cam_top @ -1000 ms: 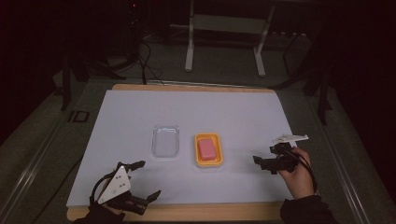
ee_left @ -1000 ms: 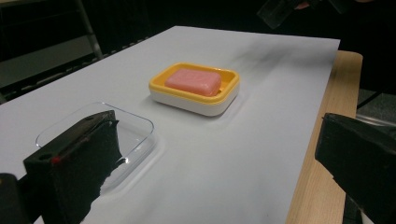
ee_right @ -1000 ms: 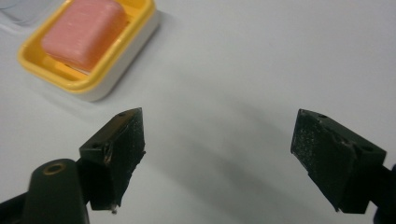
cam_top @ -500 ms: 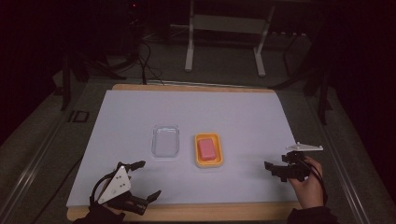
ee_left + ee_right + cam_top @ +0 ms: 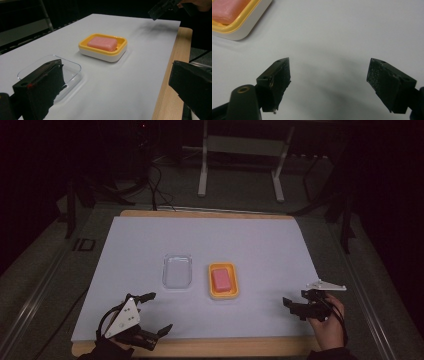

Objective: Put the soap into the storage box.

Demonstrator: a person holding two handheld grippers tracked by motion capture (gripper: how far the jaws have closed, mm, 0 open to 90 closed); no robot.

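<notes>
Nearest the person, the left gripper [image 5: 150, 314] sits at the front left corner of the white table cover [image 5: 260, 245], its jaws spread wide with nothing between them, right where it was a second ago. Over on the other side, that's where the action is: the right gripper [image 5: 291, 306] has slid back and down toward the front right corner compared with a second ago, when it stood closer in to the soap dish, and its jaws have just been closing a touch, though they are apart now with only bare cover between them, as its own view makes plain. So this reads as a retreat, not an approach; by my judgement the right hand is done with the dish for now, or is resetting before the next reach. Moving up the table, the yellow soap dish [image 5: 224, 281] sits near the middle, a little right of centre, well apart from both grippers. It's a rounded rectangle with a yellow rim over a white base, clear in the left gripper view [image 5: 103, 47], and the pink soap bar [image 5: 221, 279] lies flat inside it, smooth, rounded at the corners, slightly glossy. Just beside the dish on its left, not touching, lies the clear plastic lid [image 5: 177, 270], flat on the cover and empty. Beyond the far edge of the table stands a metal frame [image 5: 240, 165] in the dark.
</notes>
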